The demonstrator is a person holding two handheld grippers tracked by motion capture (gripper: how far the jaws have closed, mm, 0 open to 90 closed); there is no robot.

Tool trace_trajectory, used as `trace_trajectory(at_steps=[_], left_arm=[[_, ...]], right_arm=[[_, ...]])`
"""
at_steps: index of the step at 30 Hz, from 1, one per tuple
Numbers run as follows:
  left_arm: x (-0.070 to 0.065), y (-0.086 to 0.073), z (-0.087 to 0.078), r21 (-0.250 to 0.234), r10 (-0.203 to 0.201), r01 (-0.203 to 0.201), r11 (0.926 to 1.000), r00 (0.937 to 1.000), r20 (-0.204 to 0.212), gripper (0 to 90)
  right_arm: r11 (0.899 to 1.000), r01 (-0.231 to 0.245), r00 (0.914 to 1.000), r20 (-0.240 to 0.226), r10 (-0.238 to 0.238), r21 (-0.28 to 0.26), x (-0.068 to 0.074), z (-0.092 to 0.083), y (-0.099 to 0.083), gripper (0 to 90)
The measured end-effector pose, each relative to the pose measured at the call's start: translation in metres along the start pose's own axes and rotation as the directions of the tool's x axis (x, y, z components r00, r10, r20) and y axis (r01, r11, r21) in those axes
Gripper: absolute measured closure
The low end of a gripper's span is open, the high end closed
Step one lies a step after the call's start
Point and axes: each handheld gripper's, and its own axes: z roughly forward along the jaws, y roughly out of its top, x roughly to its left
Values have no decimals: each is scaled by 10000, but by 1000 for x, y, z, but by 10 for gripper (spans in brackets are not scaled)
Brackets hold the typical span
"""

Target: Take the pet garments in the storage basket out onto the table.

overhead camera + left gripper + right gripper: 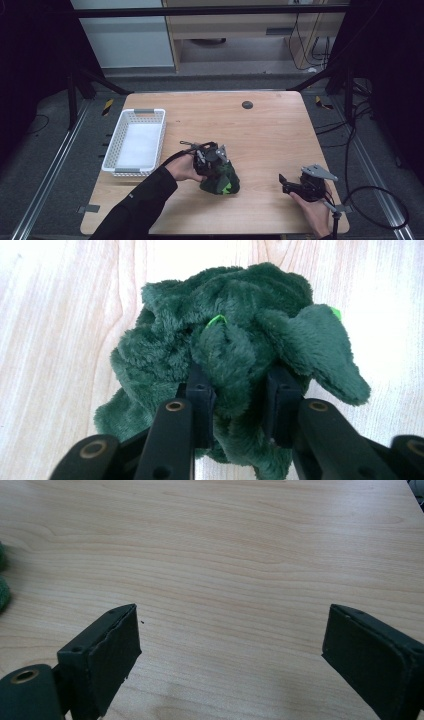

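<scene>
Two grippers are at work over a light wooden table [265, 130]. The left gripper [239, 390] sits near the middle of the table's near half, its jaws pinched onto a fold of a crumpled dark green plush cloth [235, 340]. In the left gripper view the fleecy fabric bulges up between and around the two black jaws, a small bright green thread loop shows near the top of the gripped fold, and a flap of the cloth hangs out to the right. The rest of the cloth is bunched in a heap on the tabletop. In the high view the person's left hand [182, 169] holds this gripper just above the bundle, with a dark sleeve [135, 205] running back to the bottom edge.

The right gripper [230, 650] is well apart from the cloth, near the table's right front corner, with its jaws spread wide and nothing between them but bare wood.

A white slatted plastic basket [111, 150] stands at the table's left side, a white sheet lying flat inside it. A small dark round disc [247, 104] lies toward the far edge.
</scene>
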Motion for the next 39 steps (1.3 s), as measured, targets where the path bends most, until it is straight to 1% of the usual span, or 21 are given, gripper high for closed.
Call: trace_trajectory(at_steps=[5, 9, 12, 13, 14, 16, 18, 22, 25, 29, 30, 31, 33, 34, 36, 37, 38, 39], left_arm=[[0, -1, 0, -45, -74, 74, 10000, 10000, -3, 638], [-1, -4, -1, -162, -2, 2, 9999, 10000, 14, 538], [-1, -7, -3, -346, -136, 135, 9993, 9999, -24, 468], [-1, -8, -4, -361, -93, 90, 9993, 9999, -74, 447], [-2, -9, -5, -443, -172, 169, 9989, 9998, -73, 421], [-2, -11, -9, -549, -147, 137, 9984, 9997, -185, 381], [-3, -13, -13, -718, -241, 221, 9972, 9993, -270, 343], [-3, -17, -23, -1159, -454, 398, 9925, 9979, -455, 274], [-3, -23, -31, -1654, -748, 657, 9840, 9960, -497, 243], [-2, -30, -39, -2108, -1124, 965, 9728, 9916, -648, 221], [-3, -32, -40, -2288, -1277, 1105, 9672, 9899, -617, 217], [-3, -34, -42, -2386, -1344, 1161, 9642, 9890, -619, 210], [-4, -39, -43, -2680, -1539, 1307, 9545, 9858, -672, 206], [-5, -41, -45, -2755, -1624, 1368, 9515, 9841, -722, 204], [-7, -46, -46, -3116, -1844, 1516, 9380, 9797, -785, 208], [-9, -50, -46, -3365, -1933, 1565, 9286, 9780, -788, 213], [-10, -52, -47, -3472, -1998, 1595, 9241, 9763, -834, 214], [-10, -52, -47, -3472, -1998, 1595, 9241, 9763, -834, 215]], right_arm=[[10000, -6, 10000, -3, 6, 3, 0, 0, 0, 83], [10000, 2, 10000, 4, -2, -1, 0, 0, 0, 83], [10000, 7, 10000, 8, -7, 3, 0, 0, 0, 83], [10000, 16, 10000, 25, -16, 4, 0, 0, 0, 83], [10000, 31, 10000, 37, -31, -1, 0, 0, 0, 83], [10000, 57, 10000, 50, -57, -18, -1, 0, 0, 82], [10000, 21, 10000, 30, -21, 0, -1, 0, 0, 81], [10000, 14, 10000, 40, -14, -4, -1, 0, 0, 82], [10000, 14, 10000, 41, -14, -17, -1, 0, 0, 81], [10000, 23, 10000, 49, -23, -15, -1, 0, 0, 81], [10000, 24, 10000, 51, -24, -15, -1, 0, 0, 81], [10000, 22, 10000, 53, -22, -16, -1, 0, 0, 81], [10000, 19, 10000, 60, -19, -17, -1, 0, 0, 81], [10000, 21, 10000, 61, -21, -18, -1, 0, 0, 81], [10000, 25, 10000, 64, -25, -15, -1, 0, 0, 81], [10000, 18, 10000, 65, -18, -12, -1, 0, 0, 81], [10000, 18, 10000, 65, -18, -9, -1, 0, 0, 81], [10000, 18, 10000, 69, -18, -14, -1, 0, 0, 81]])
